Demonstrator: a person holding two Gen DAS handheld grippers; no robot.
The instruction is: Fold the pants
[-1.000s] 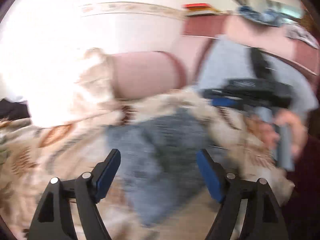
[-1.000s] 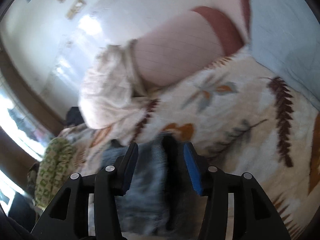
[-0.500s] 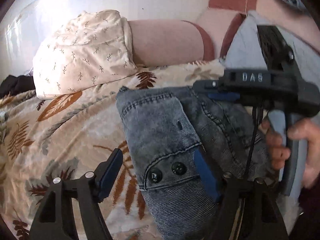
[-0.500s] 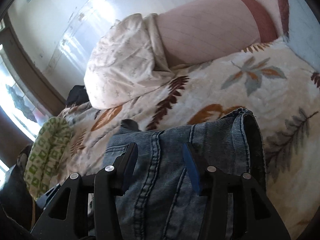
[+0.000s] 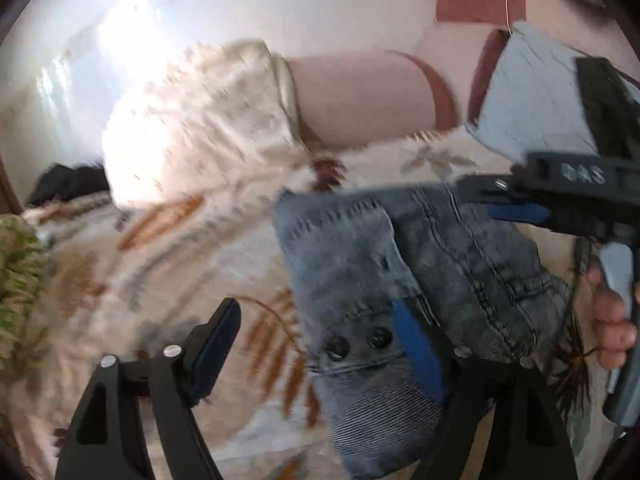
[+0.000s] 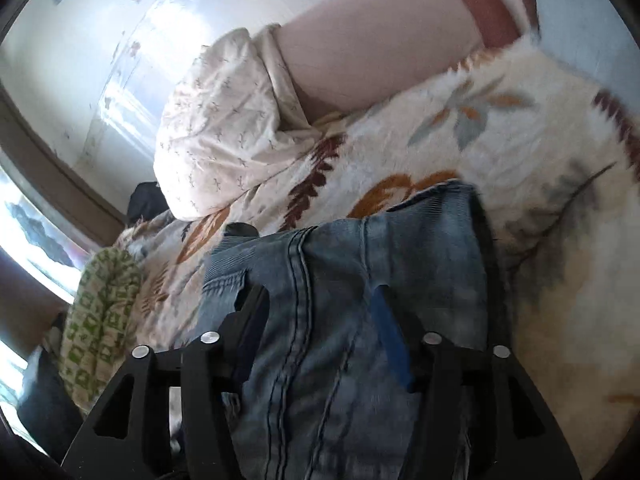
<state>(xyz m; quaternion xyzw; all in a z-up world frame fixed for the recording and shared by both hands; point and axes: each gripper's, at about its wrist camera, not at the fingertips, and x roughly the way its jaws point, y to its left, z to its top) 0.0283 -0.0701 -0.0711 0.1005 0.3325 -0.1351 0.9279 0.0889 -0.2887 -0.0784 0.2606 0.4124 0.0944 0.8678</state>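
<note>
Lying folded on the leaf-patterned blanket (image 5: 168, 264) is a pair of blue denim pants (image 5: 400, 280), a compact bundle with two dark buttons facing up near its closer end. The left gripper (image 5: 316, 340) hovers over that end with its fingers spread wide: the right-hand blue pad sits over the denim just beside the buttons, while the other pad hangs above bare blanket, so nothing is pinched. From the right wrist view the right gripper (image 6: 320, 332) is parted too, both fingers over the denim with a double-stitched seam running up between them; whether the pads touch the cloth I cannot tell. In the left wrist view the right gripper's black body reaches in above the far right part of the bundle, the person's hand (image 5: 612, 320) wrapped around its grey handle.

Beyond the pants, a cream pillow (image 6: 224, 128) leans against a pink bolster (image 6: 368, 48) at the wall. A green-patterned cloth (image 6: 100, 312) lies at the blanket's left edge, well apart from the denim, and a dark garment (image 5: 68, 184) sits near the pillow. Open blanket stretches to the left of the bundle and to its right.
</note>
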